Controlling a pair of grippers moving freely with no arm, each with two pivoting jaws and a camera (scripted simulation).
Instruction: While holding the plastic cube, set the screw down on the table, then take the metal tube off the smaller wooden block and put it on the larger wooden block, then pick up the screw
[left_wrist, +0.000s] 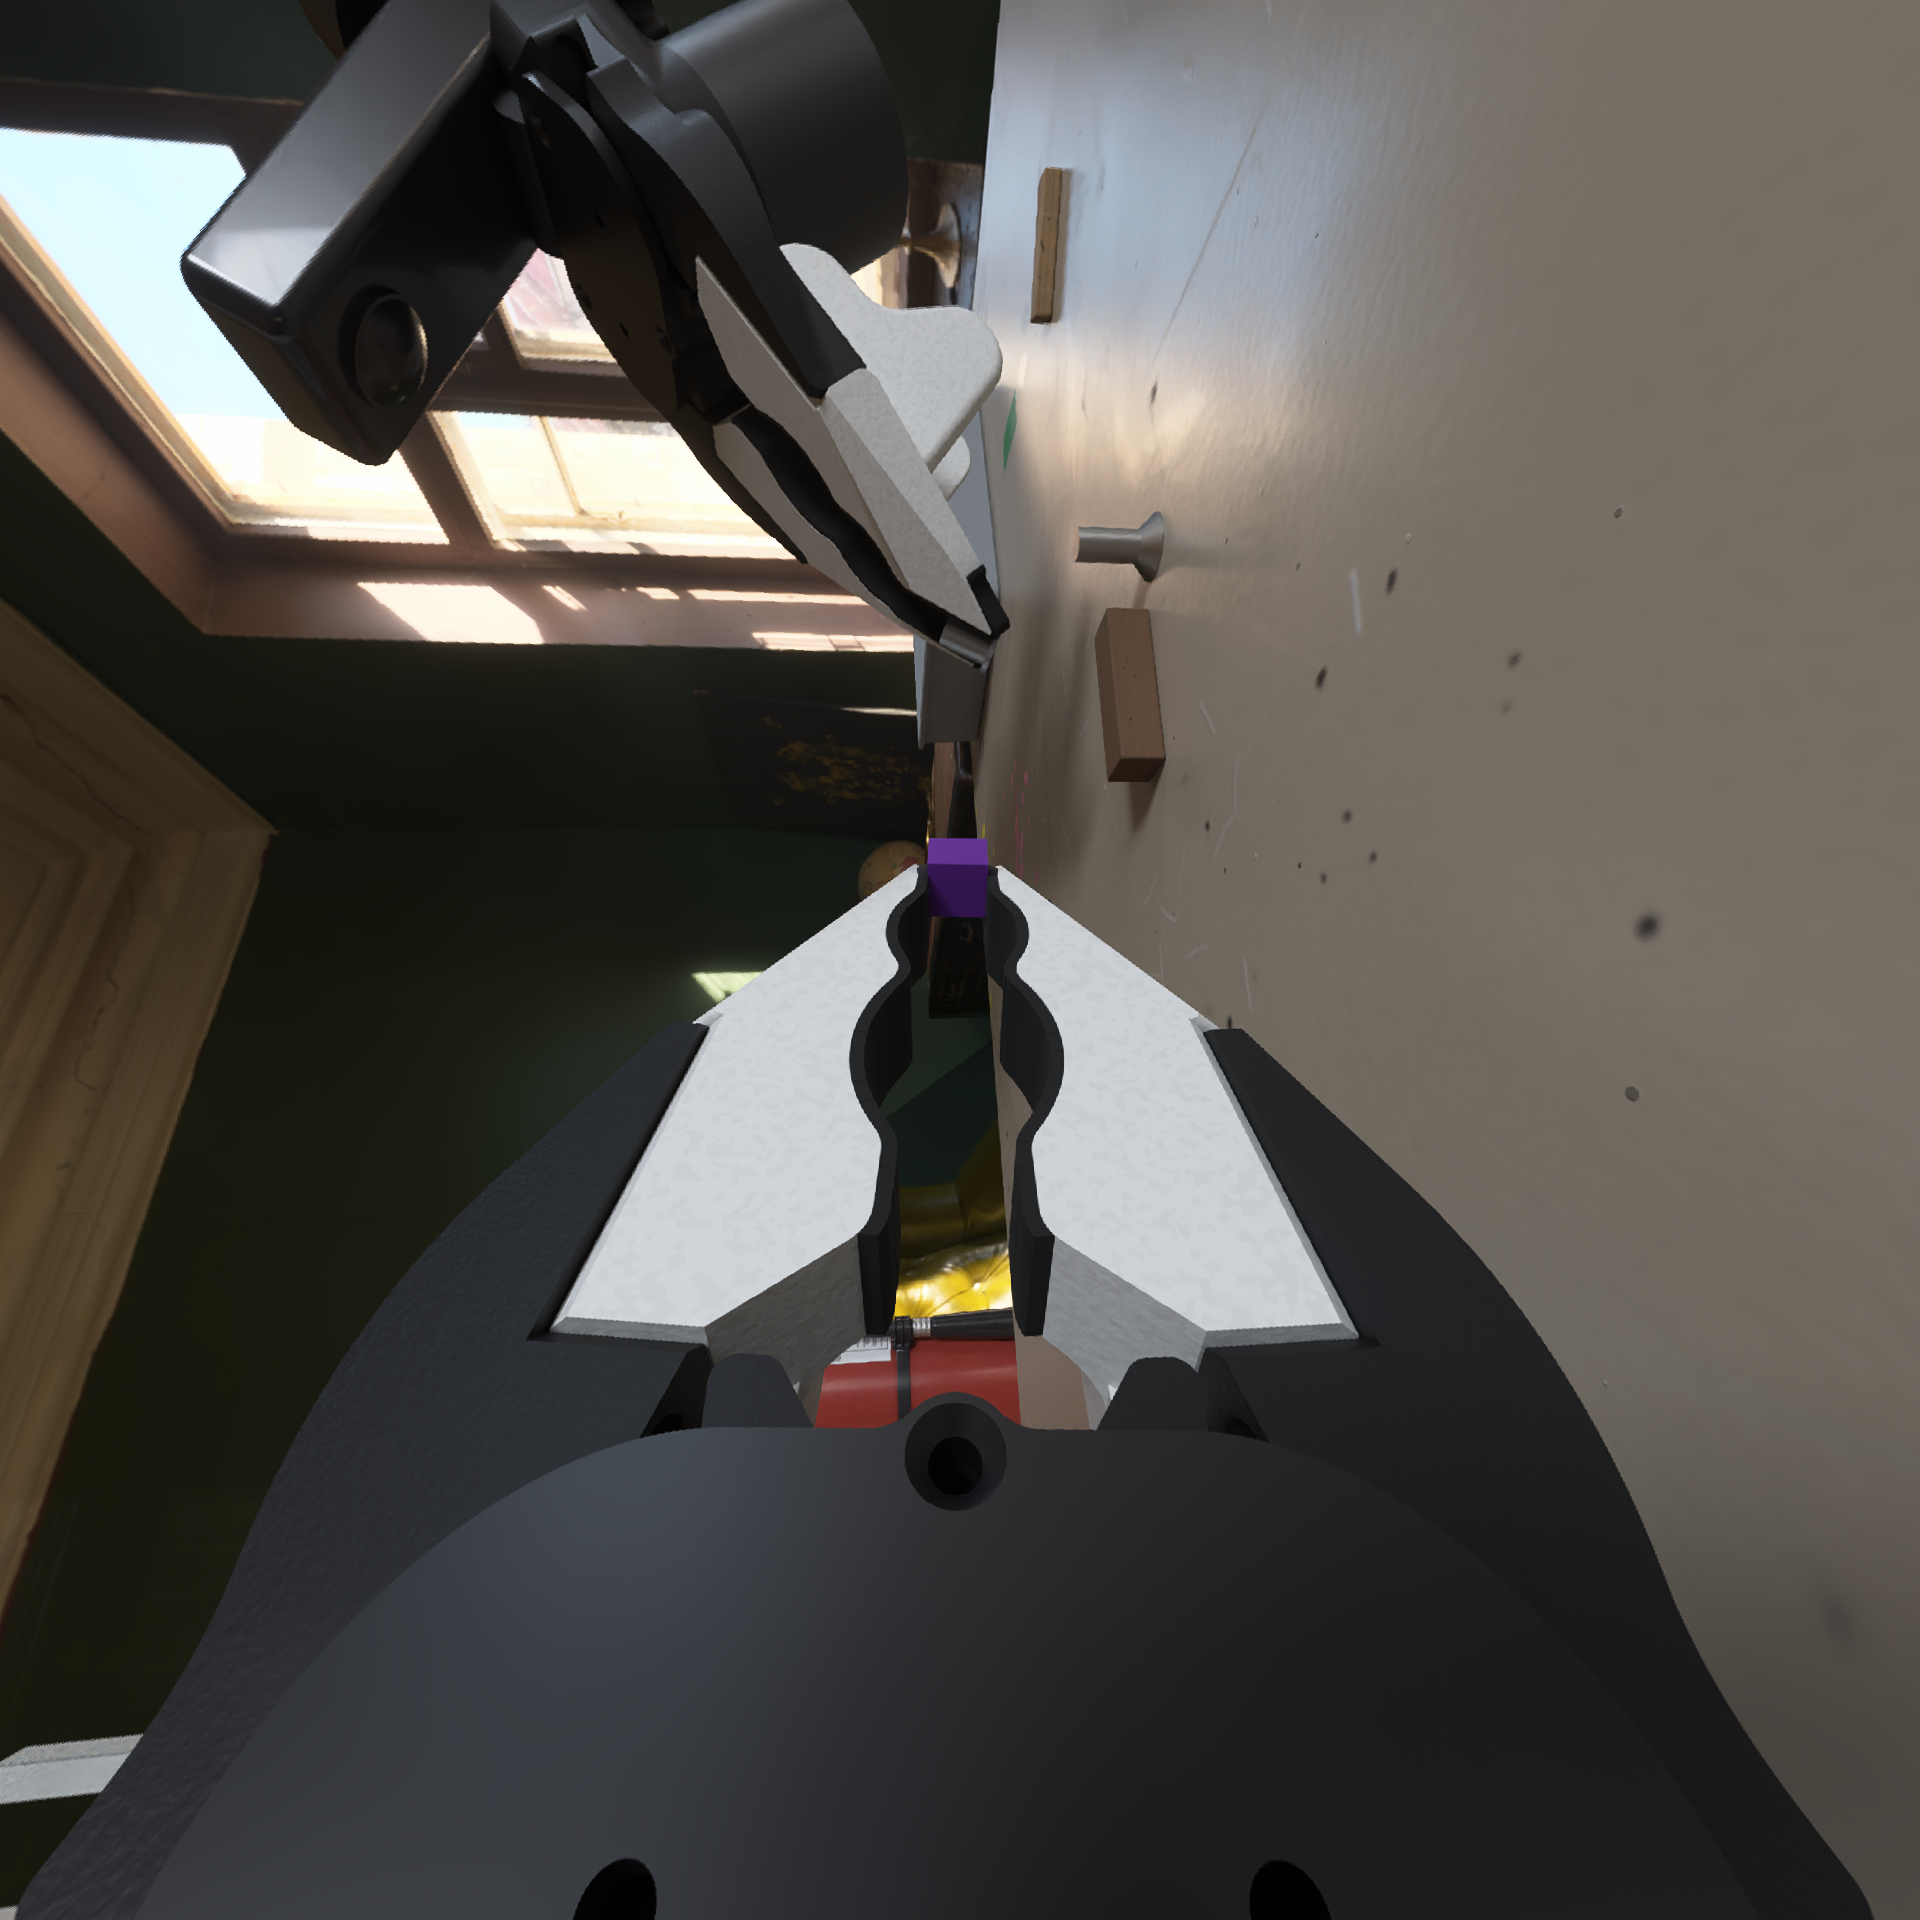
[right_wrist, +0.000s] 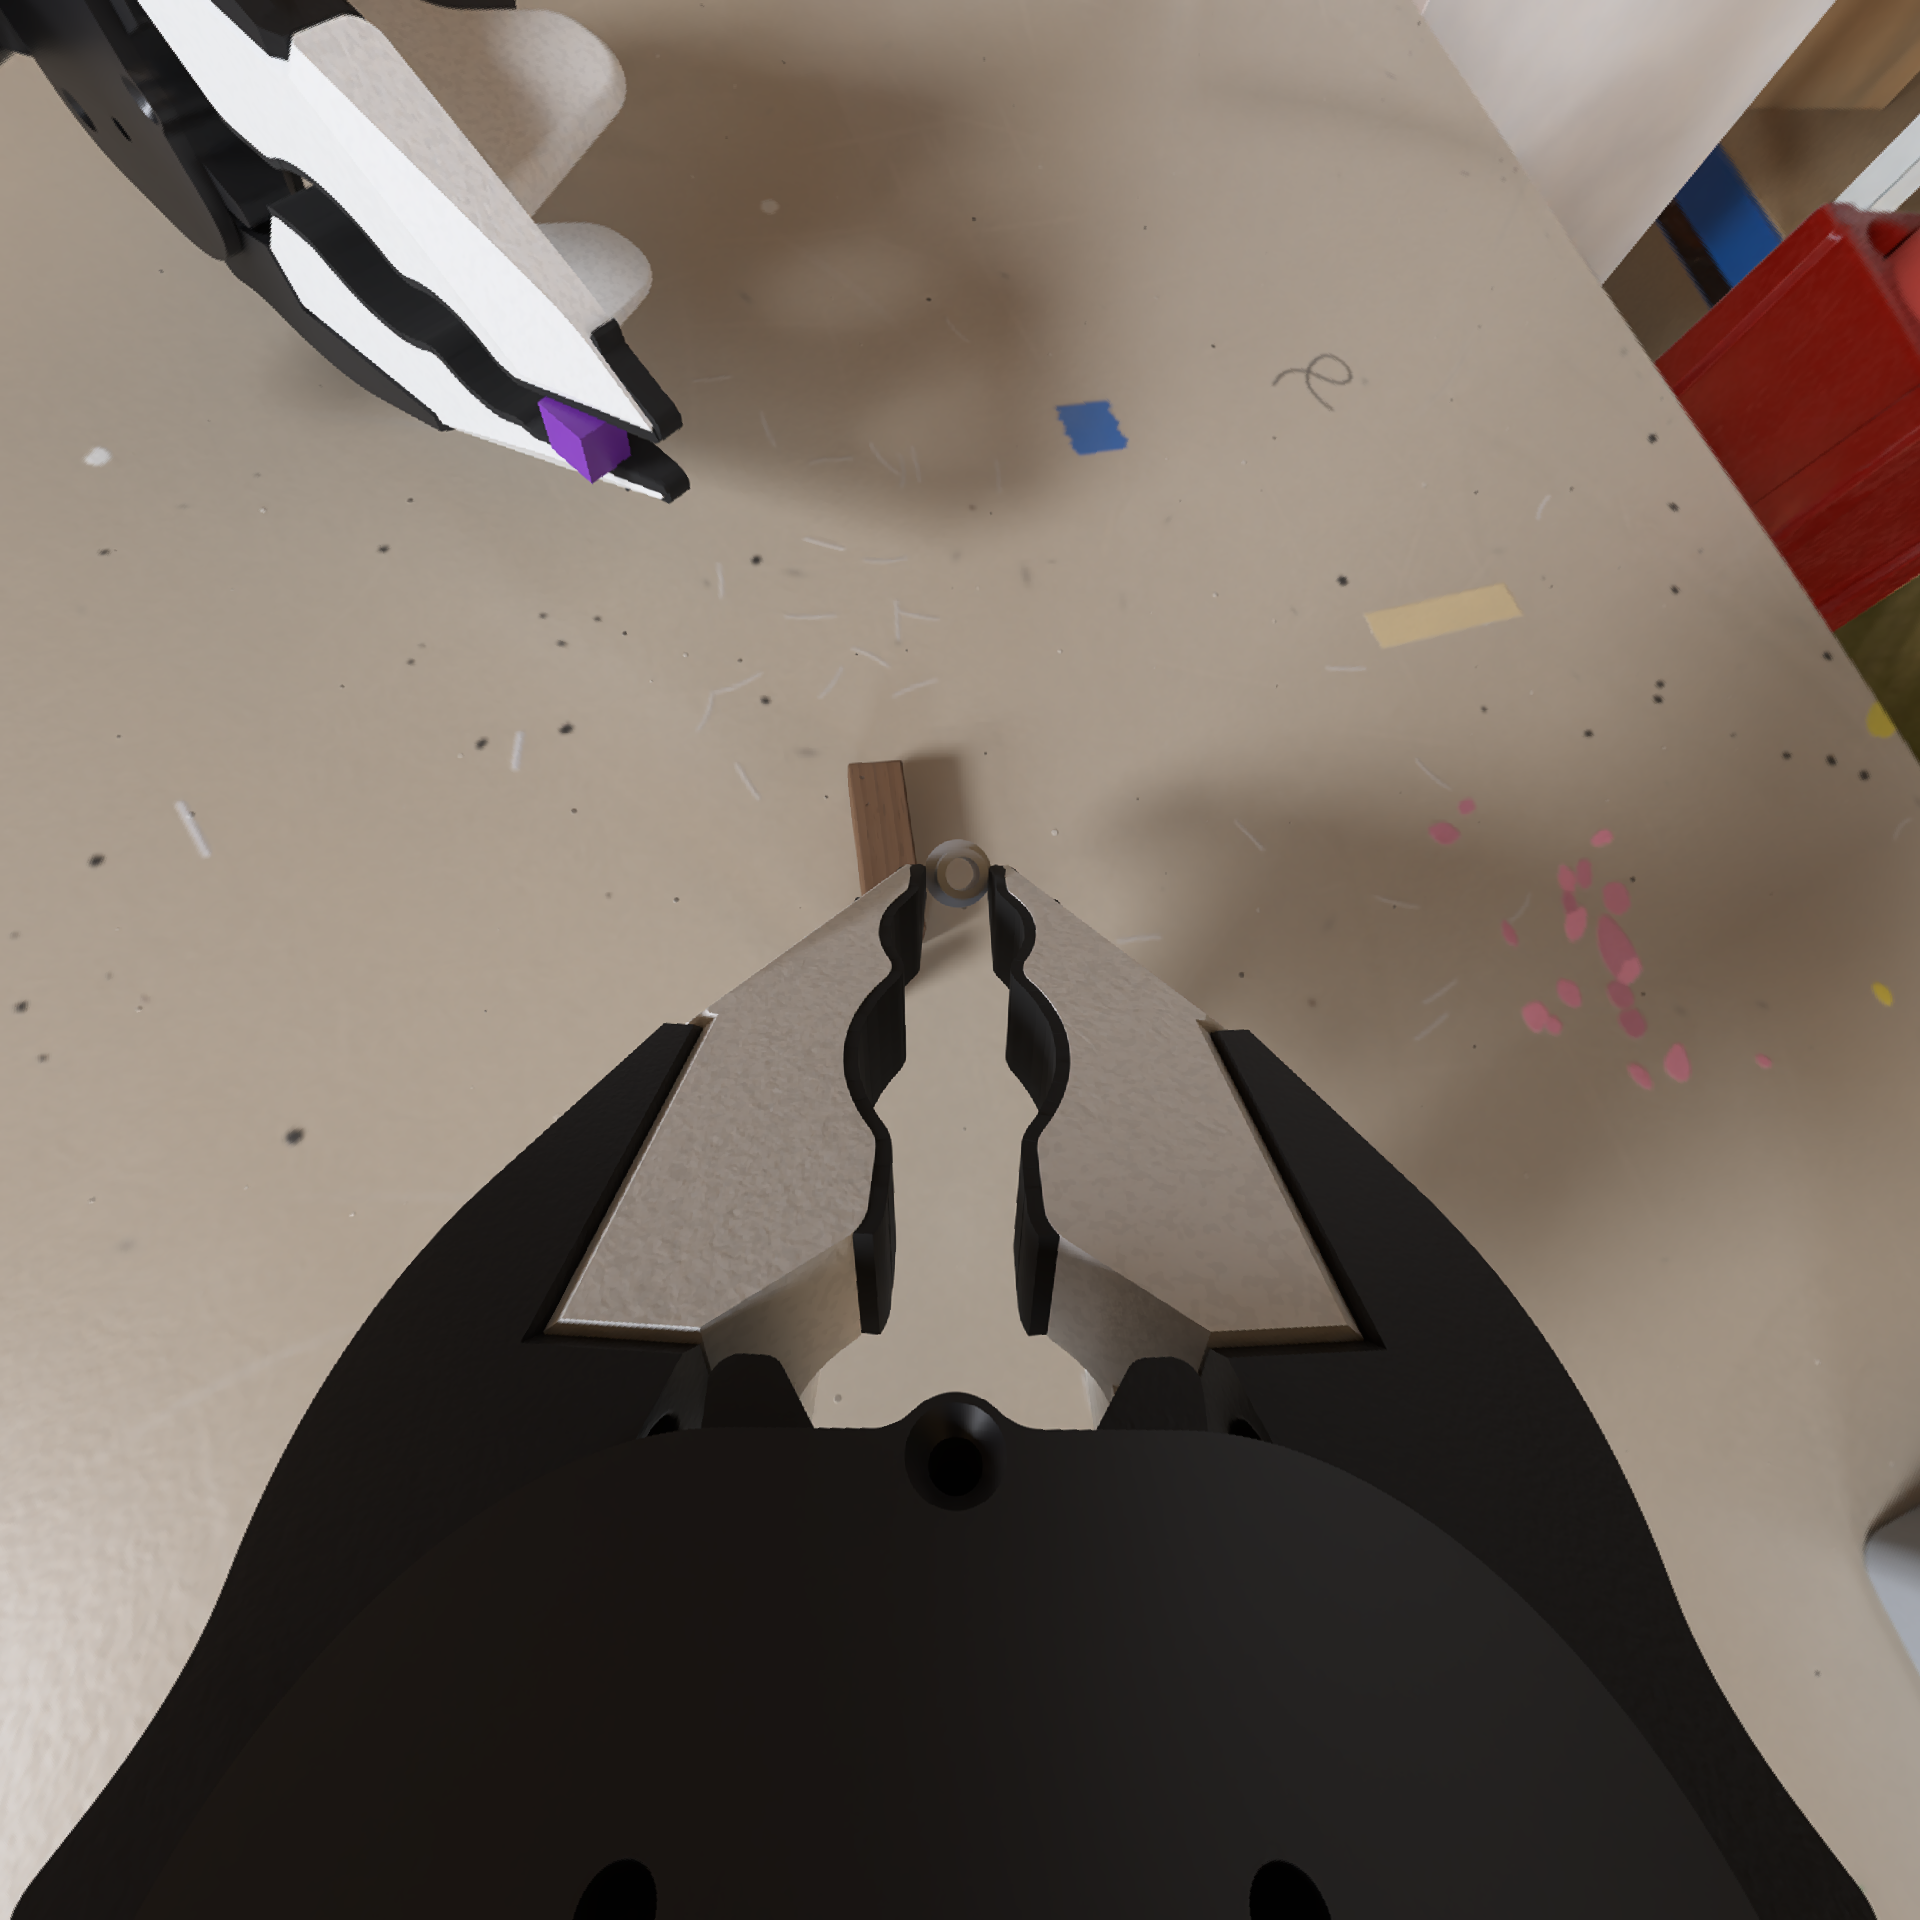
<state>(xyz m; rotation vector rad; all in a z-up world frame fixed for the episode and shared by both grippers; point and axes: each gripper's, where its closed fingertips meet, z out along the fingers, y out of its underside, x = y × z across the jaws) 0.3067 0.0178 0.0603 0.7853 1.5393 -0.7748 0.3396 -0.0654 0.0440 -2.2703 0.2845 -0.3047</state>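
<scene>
My left gripper (left_wrist: 956, 883) is shut on a small purple plastic cube (left_wrist: 956, 878) and holds it off the beige table (left_wrist: 1558, 935); both also show in the right wrist view, gripper (right_wrist: 634, 457) and cube (right_wrist: 584, 438). My right gripper (right_wrist: 956, 883) is shut on a short metal tube (right_wrist: 956, 871), seen end-on at its tips, above the table beside a brown wooden block (right_wrist: 881, 826). The left wrist view shows the right gripper (left_wrist: 977, 634) near that block (left_wrist: 1130, 694). A grey screw (left_wrist: 1122, 542) stands head-down on the table. A paler, thin wooden block (left_wrist: 1049, 244) lies farther off.
A blue tape patch (right_wrist: 1091, 428) and a yellow tape strip (right_wrist: 1442, 613) lie flat on the table. Pink paint spots (right_wrist: 1600, 956) mark its right side. A red box (right_wrist: 1808, 436) stands past the table's right edge.
</scene>
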